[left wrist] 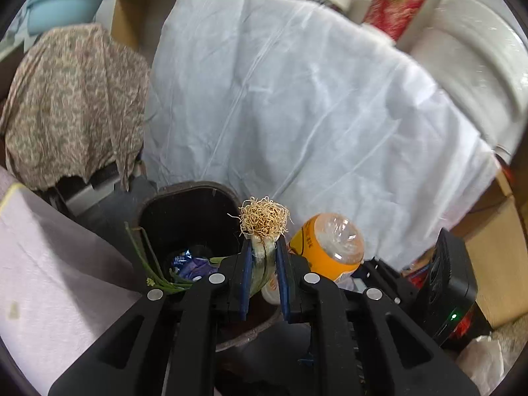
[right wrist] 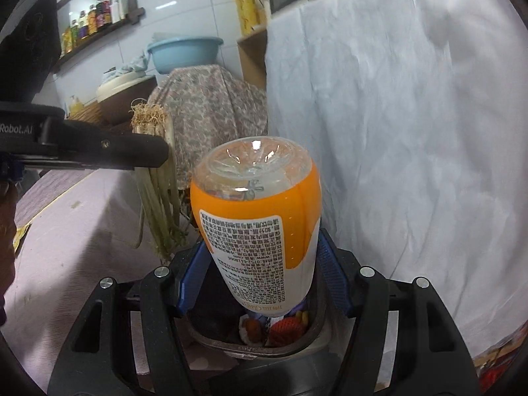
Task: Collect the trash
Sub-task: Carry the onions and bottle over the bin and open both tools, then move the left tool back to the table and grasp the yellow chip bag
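My left gripper (left wrist: 263,247) is shut on a bunch of green onion scraps (left wrist: 262,222), roots up, over the dark trash bin (left wrist: 184,194). The green ends hang down toward the bin. My right gripper (right wrist: 260,247) is shut on an orange and white plastic bottle (right wrist: 260,211), held upside down with its base up, directly over the bin (right wrist: 257,346). The bottle also shows in the left wrist view (left wrist: 330,247), just right of the onion scraps. The left gripper (right wrist: 99,151) with the onion scraps (right wrist: 155,165) shows at the left of the right wrist view. Wrappers and other trash lie in the bin.
A white cloth (left wrist: 297,99) covers a large object right behind the bin. A floral cloth (left wrist: 72,99) covers another object at the left. A pale pink table surface (left wrist: 49,264) lies left of the bin. A blue basin (right wrist: 184,52) and a shelf of bottles (right wrist: 95,16) stand at the back.
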`<state>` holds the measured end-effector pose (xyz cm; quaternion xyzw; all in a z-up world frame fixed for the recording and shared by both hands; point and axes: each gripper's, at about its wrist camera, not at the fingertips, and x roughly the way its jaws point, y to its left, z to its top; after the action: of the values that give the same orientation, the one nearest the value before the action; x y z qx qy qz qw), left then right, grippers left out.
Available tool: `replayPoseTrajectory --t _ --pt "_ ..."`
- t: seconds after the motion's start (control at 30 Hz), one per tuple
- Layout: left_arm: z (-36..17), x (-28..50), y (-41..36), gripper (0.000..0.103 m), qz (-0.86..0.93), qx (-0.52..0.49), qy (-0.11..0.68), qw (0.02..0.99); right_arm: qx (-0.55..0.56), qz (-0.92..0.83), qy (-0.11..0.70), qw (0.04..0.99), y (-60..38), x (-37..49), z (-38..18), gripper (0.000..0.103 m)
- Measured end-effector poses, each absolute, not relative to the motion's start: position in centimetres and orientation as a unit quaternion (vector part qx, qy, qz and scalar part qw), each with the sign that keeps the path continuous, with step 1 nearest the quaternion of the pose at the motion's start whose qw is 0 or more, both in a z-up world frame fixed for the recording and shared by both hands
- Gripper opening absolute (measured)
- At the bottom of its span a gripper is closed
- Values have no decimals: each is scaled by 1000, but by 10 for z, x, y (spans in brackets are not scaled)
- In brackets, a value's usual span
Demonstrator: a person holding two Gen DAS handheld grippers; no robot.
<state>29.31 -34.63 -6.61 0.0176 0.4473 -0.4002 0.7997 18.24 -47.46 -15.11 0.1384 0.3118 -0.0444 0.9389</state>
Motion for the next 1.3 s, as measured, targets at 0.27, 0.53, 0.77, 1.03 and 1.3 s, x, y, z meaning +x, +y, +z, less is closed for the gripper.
replayPoseTrajectory --t 0.27,0.53,0.77,1.03,1.3 --pt "-110 308 -363 21 -379 8 501 778 168 -44 357 918 -482 204 -215 64" --pt "-93 306 -339 68 -356 -2 471 807 156 -58 349 922 -476 196 -222 76" --pt "-68 291 -306 82 -370 8 449 813 164 -68 334 926 -470 179 -198 77" --pt "-30 229 -218 91 -389 72 390 831 138 -28 323 936 -420 160 -163 77" --pt "-22 195 -60 92 -274 105 366 883 124 19 308 943 -365 145 -130 77"
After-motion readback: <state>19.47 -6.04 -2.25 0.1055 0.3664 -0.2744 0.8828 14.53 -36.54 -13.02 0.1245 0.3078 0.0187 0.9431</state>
